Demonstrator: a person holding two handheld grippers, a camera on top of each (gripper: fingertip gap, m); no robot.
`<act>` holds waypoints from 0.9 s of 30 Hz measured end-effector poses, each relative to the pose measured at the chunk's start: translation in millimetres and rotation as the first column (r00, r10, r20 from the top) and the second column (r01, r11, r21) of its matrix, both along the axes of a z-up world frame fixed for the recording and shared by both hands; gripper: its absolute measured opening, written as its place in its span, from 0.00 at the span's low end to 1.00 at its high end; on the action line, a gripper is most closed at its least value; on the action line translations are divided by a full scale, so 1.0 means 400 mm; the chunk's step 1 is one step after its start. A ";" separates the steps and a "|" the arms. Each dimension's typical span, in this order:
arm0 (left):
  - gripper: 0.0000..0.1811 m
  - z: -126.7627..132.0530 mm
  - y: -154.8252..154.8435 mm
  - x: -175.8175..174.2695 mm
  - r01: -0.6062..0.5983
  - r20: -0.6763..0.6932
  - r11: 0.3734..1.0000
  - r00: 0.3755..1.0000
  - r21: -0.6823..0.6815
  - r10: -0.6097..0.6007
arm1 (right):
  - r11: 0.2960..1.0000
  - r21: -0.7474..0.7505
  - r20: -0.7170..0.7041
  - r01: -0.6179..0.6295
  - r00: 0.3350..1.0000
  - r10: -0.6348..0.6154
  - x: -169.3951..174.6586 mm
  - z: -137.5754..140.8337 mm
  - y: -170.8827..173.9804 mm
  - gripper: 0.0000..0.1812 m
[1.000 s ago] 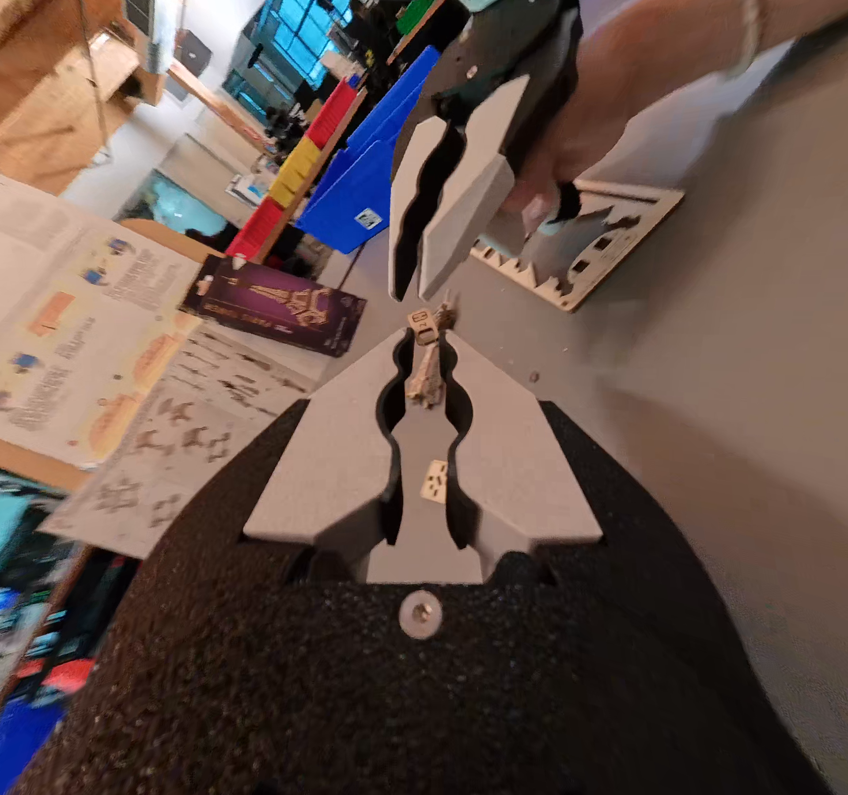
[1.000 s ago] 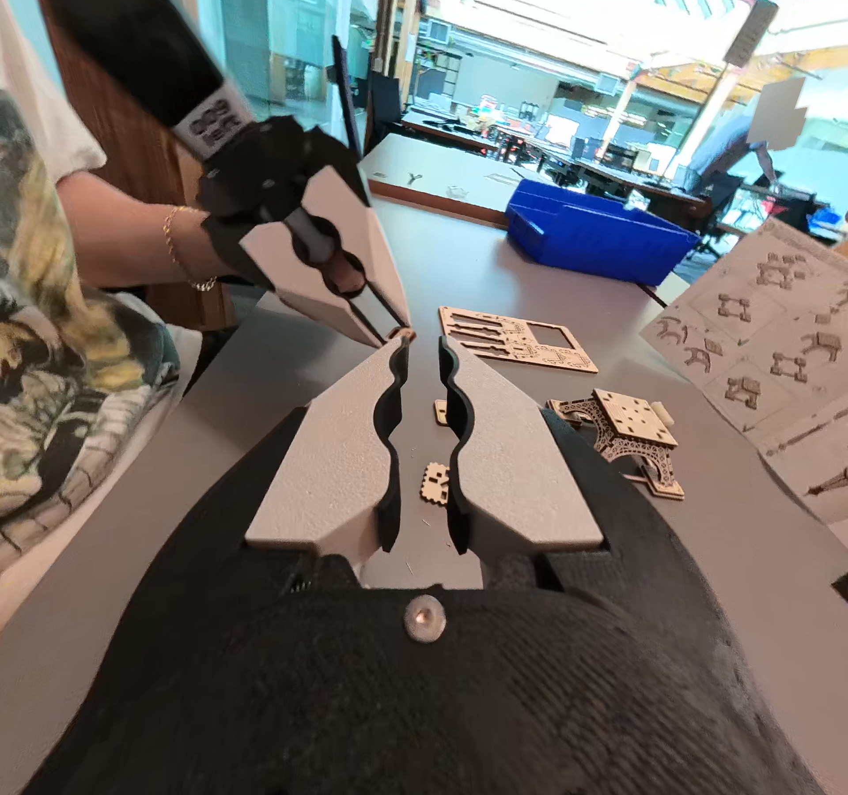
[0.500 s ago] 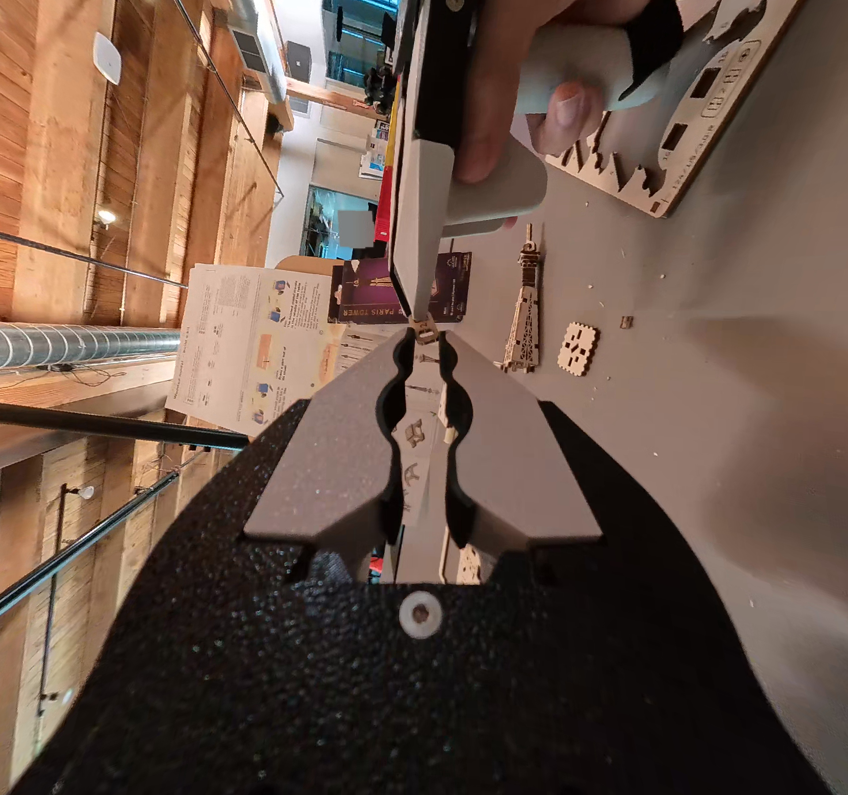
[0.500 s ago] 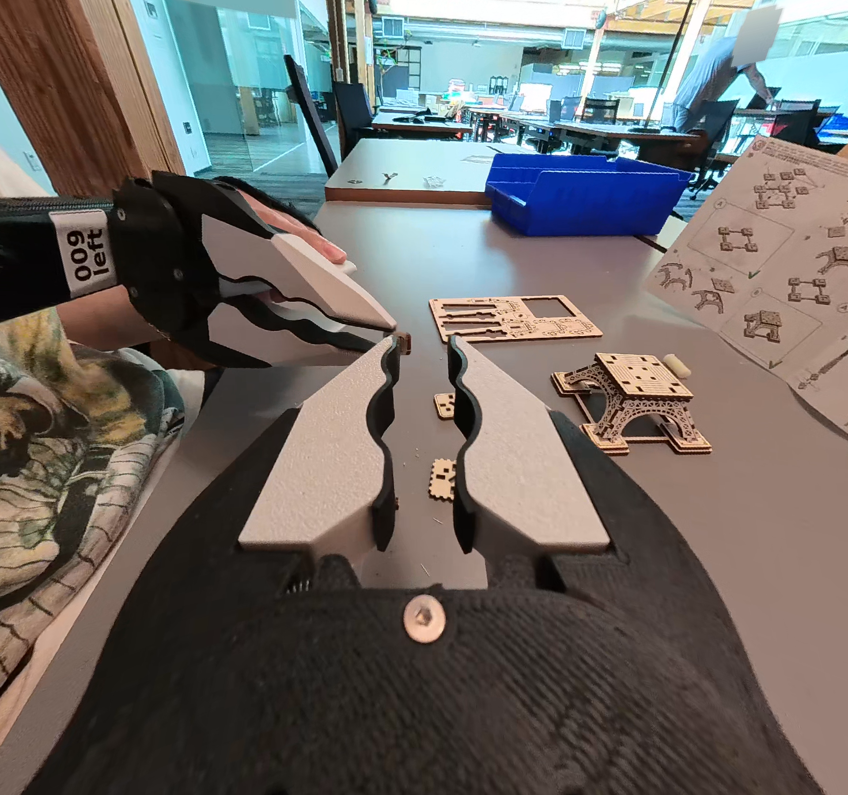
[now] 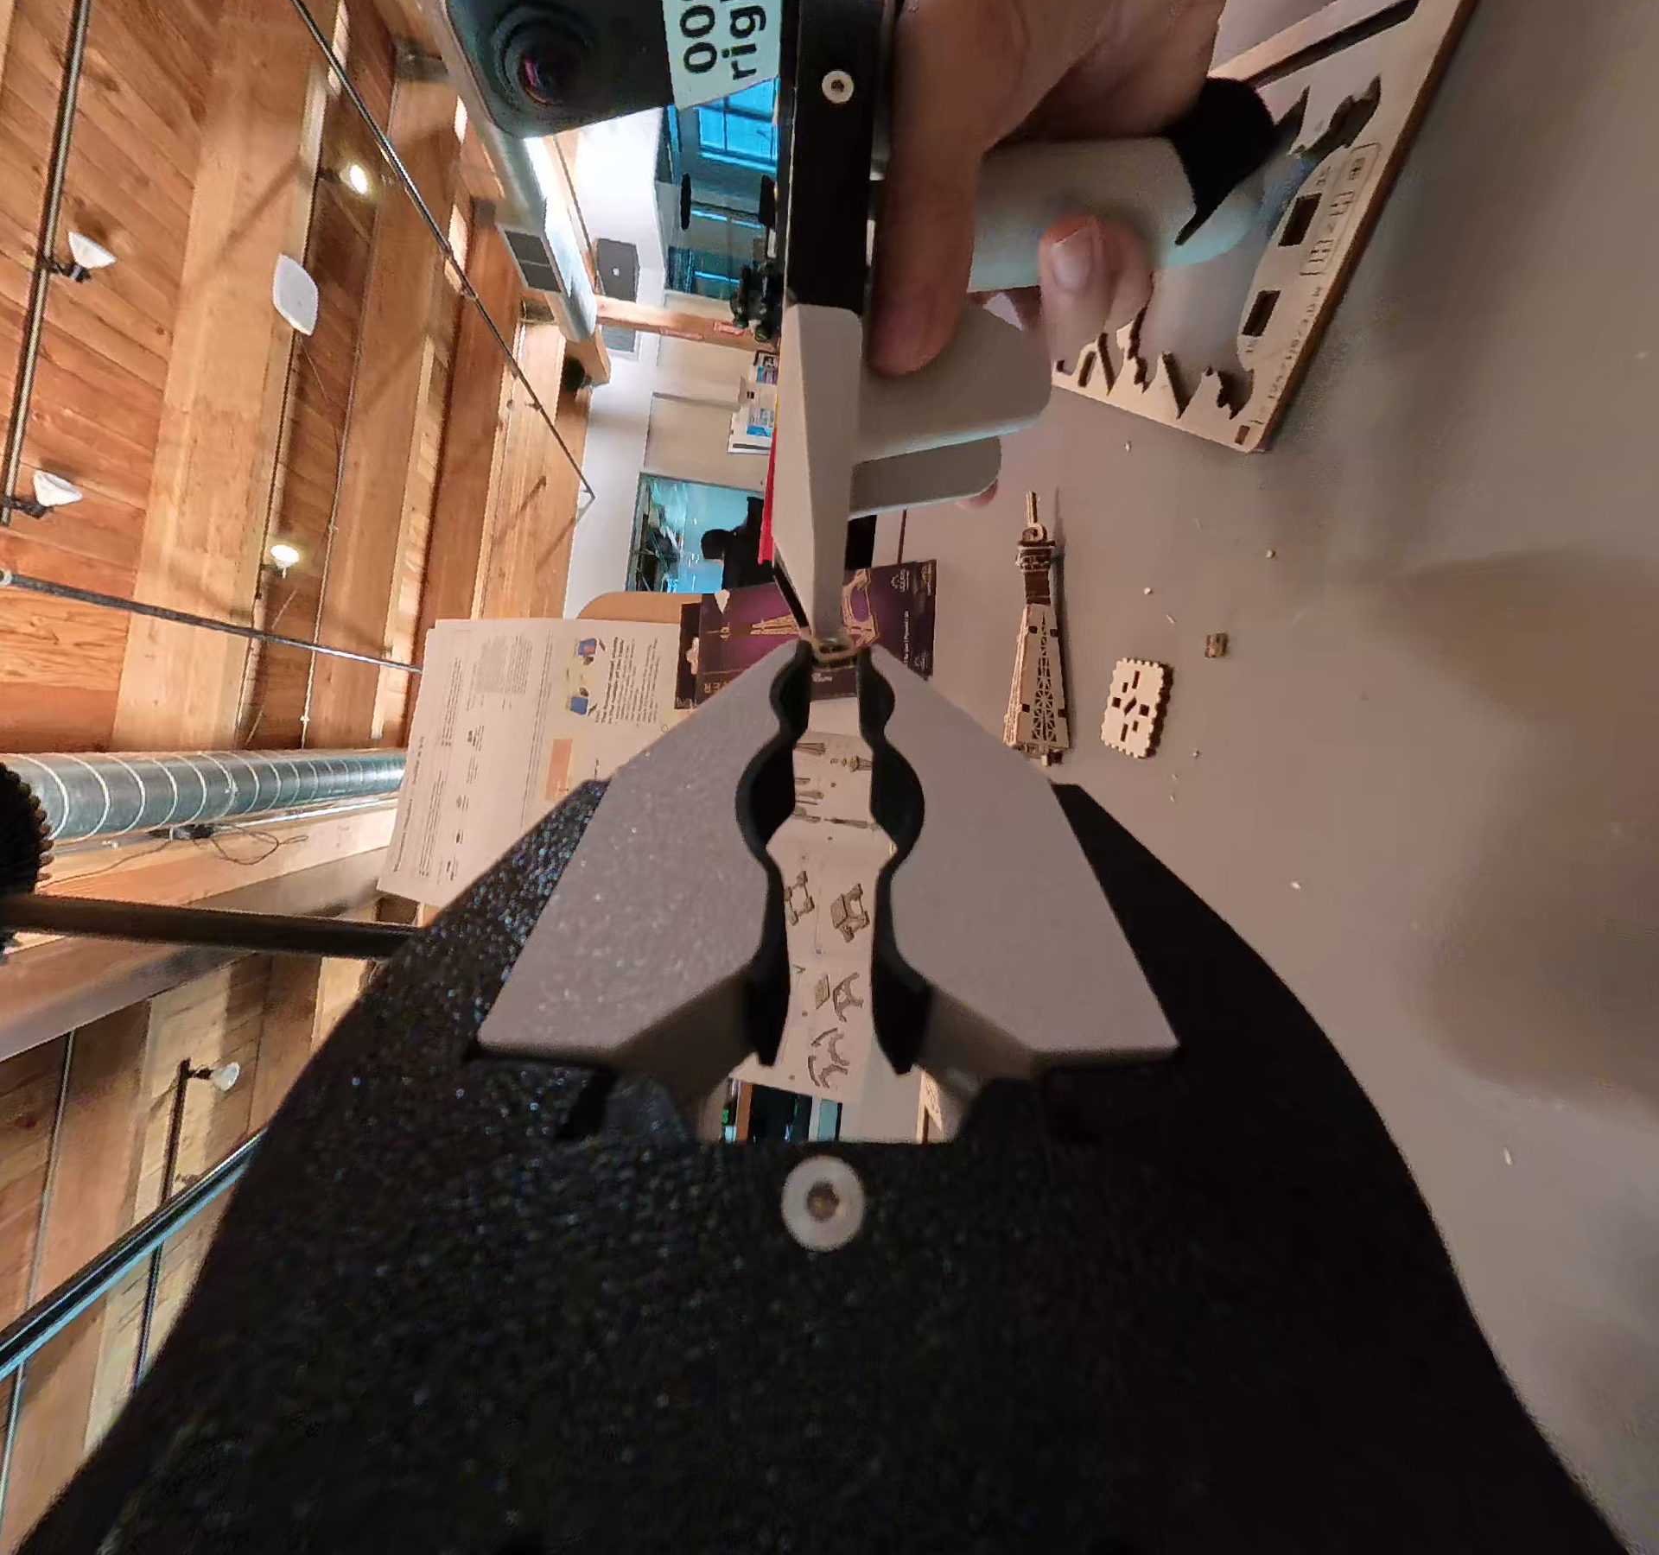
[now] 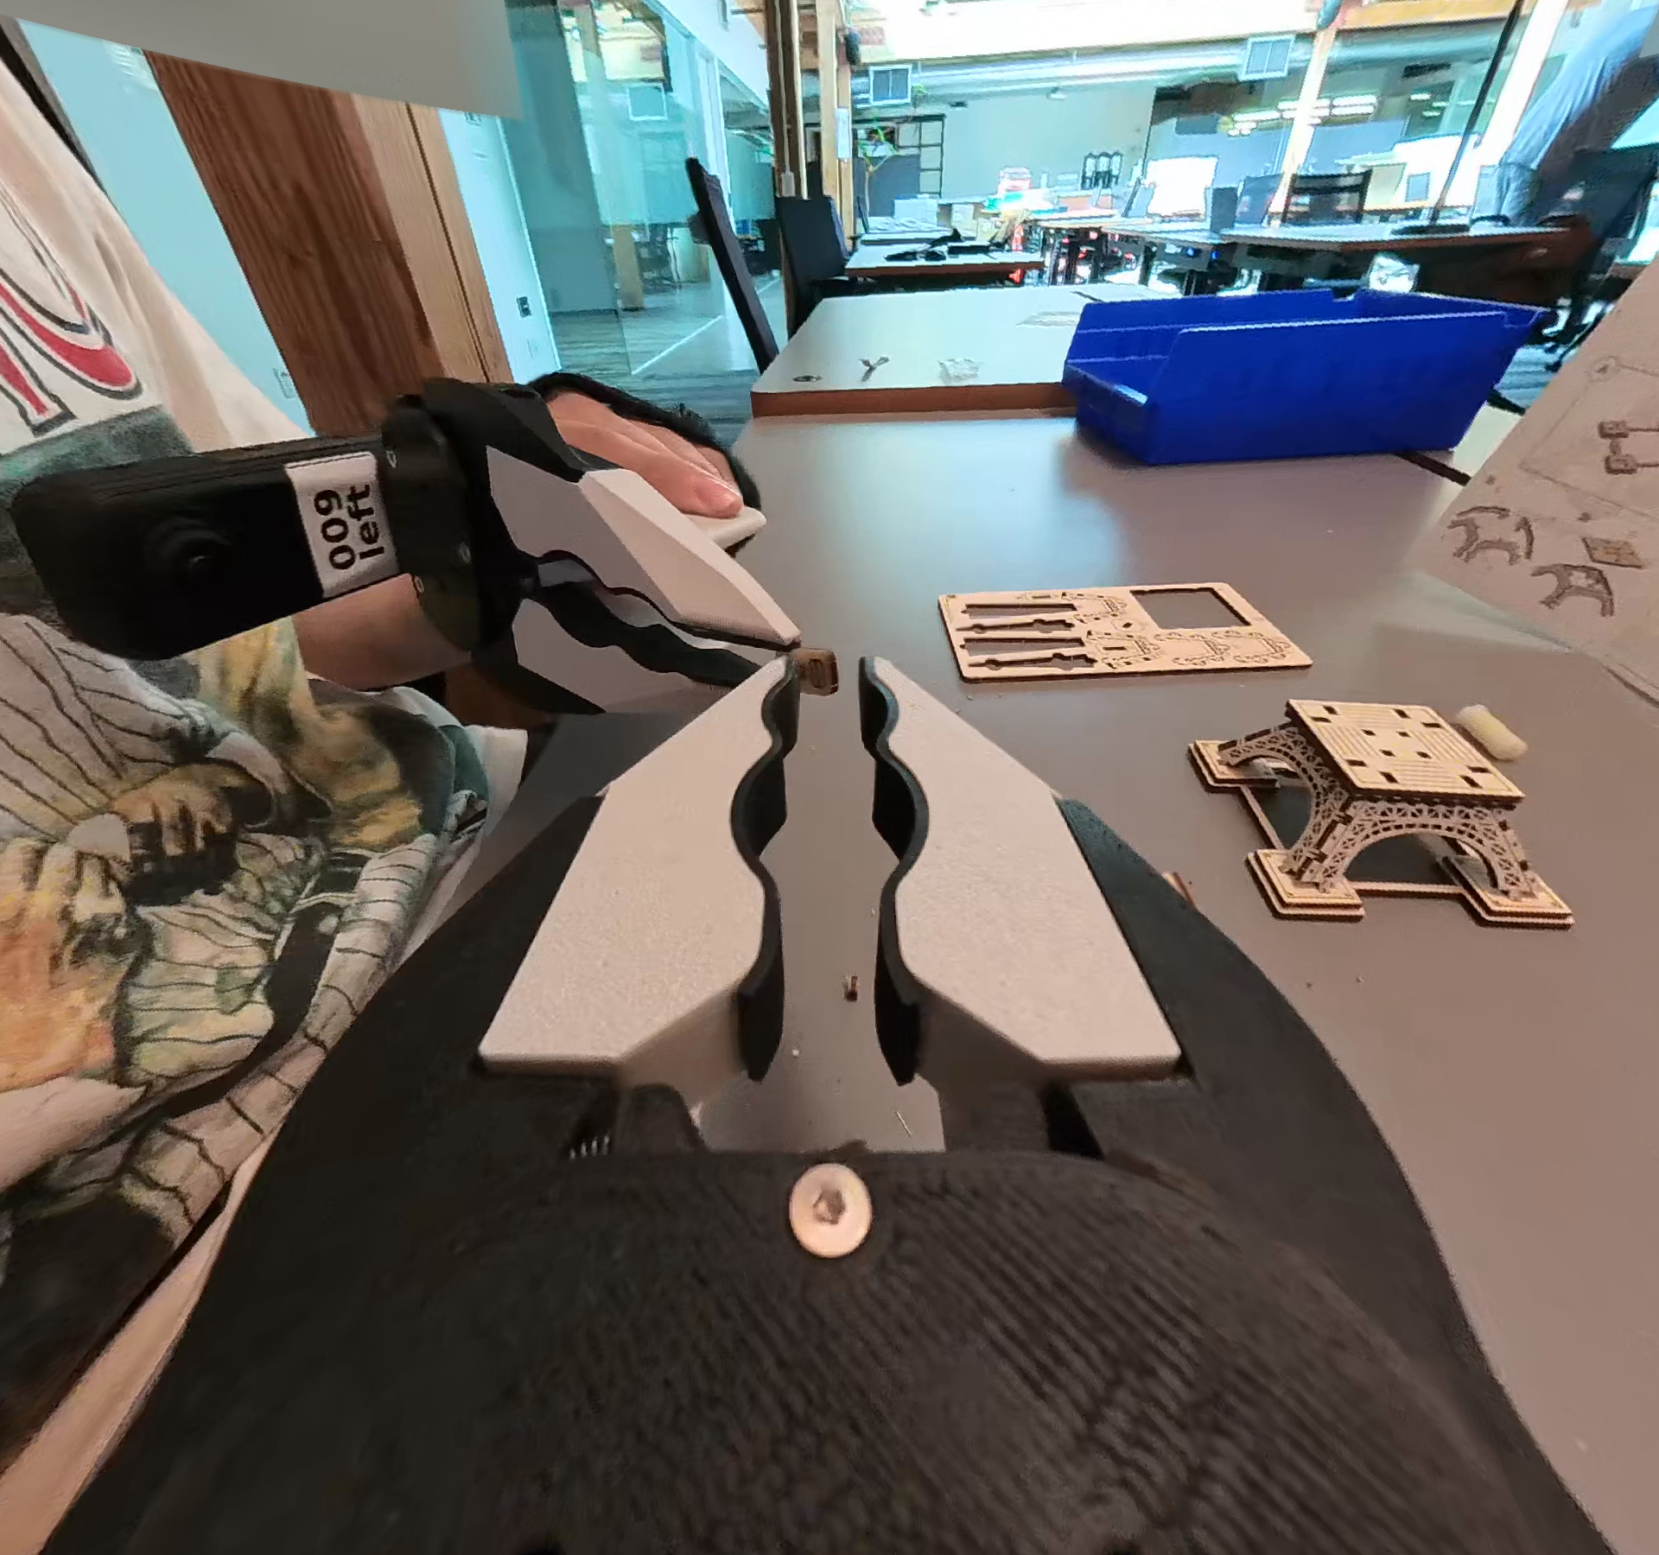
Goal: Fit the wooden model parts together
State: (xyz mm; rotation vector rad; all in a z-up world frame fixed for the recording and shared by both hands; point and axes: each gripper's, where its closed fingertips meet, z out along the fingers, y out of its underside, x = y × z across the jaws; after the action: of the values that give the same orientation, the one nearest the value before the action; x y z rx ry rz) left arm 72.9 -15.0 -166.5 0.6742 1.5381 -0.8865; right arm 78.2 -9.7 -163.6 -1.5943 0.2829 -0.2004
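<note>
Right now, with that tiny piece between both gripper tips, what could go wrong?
1. The left gripper pinches the piece only at its very tips; a nudge may pop it out.
2. In the right wrist view the piece lies against one finger of the open right gripper, off centre; closing could twist it.
3. If dropped, it may get lost among the chips on the table.

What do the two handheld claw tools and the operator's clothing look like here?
Both the left claw and right claw have light grey wedge fingers with wavy black inner pads, on a black textured body bearing a white label beside a camera lens. The person wears a pale printed T-shirt.
</note>
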 end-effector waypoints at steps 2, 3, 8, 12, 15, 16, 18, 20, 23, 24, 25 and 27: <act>0.04 0.001 0.001 -0.005 0.021 -0.007 1.000 1.000 -0.007 -0.021 | 1.000 0.003 0.009 -0.024 1.000 0.024 -0.009 0.003 0.001 0.04; 0.04 0.002 0.002 -0.008 0.030 -0.014 0.999 0.999 -0.014 -0.031 | 1.000 0.005 0.010 -0.030 0.999 0.030 -0.011 0.004 0.002 0.04; 0.04 0.010 0.005 -0.020 0.073 -0.042 0.996 0.996 -0.055 -0.075 | 0.997 0.035 0.001 -0.073 0.997 0.073 -0.025 0.013 0.004 0.02; 0.04 0.008 0.007 -0.026 0.119 -0.086 0.989 0.988 -0.087 -0.126 | 0.995 0.034 0.001 -0.094 0.996 0.094 -0.032 0.012 0.006 0.02; 0.04 0.012 0.011 -0.024 0.138 -0.140 0.981 0.978 -0.135 -0.157 | 0.992 0.050 0.000 -0.114 0.993 0.114 -0.038 0.019 0.006 0.01; 0.04 0.012 0.012 -0.023 0.143 -0.169 0.978 0.971 -0.150 -0.168 | 0.992 0.051 0.001 -0.113 0.994 0.113 -0.037 0.020 0.007 0.01; 0.04 0.009 0.011 -0.019 0.145 -0.241 0.973 0.952 -0.180 -0.186 | 0.994 0.043 0.023 -0.100 0.995 0.099 -0.033 0.019 0.007 0.00; 0.04 0.011 0.010 -0.019 0.151 -0.311 0.964 0.926 -0.221 -0.216 | 0.996 0.032 0.046 -0.087 0.995 0.085 -0.031 0.017 0.008 0.00; 0.09 0.009 0.006 -0.019 0.133 -0.531 0.941 0.797 -0.311 -0.288 | 0.996 0.042 0.082 -0.080 0.994 0.076 -0.031 0.025 0.007 0.00; 0.11 0.013 0.005 -0.022 0.122 -0.622 0.927 0.709 -0.355 -0.332 | 0.994 0.057 0.081 -0.091 0.993 0.086 -0.035 0.031 0.006 0.00; 0.12 0.022 0.005 -0.026 0.106 -0.702 0.906 0.598 -0.410 -0.388 | 0.993 0.077 0.081 -0.095 0.993 0.089 -0.036 0.038 0.005 0.00; 0.11 0.043 0.007 -0.035 0.067 -0.796 0.858 0.341 -0.510 -0.500 | 0.988 0.111 0.081 -0.104 0.992 0.095 -0.039 0.050 0.003 0.00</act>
State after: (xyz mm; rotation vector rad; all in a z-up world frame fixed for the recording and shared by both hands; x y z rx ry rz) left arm 58.7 -12.4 -149.2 0.0722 2.1202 -2.0587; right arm 62.7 -8.7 -143.4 -1.4790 0.1532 -0.1642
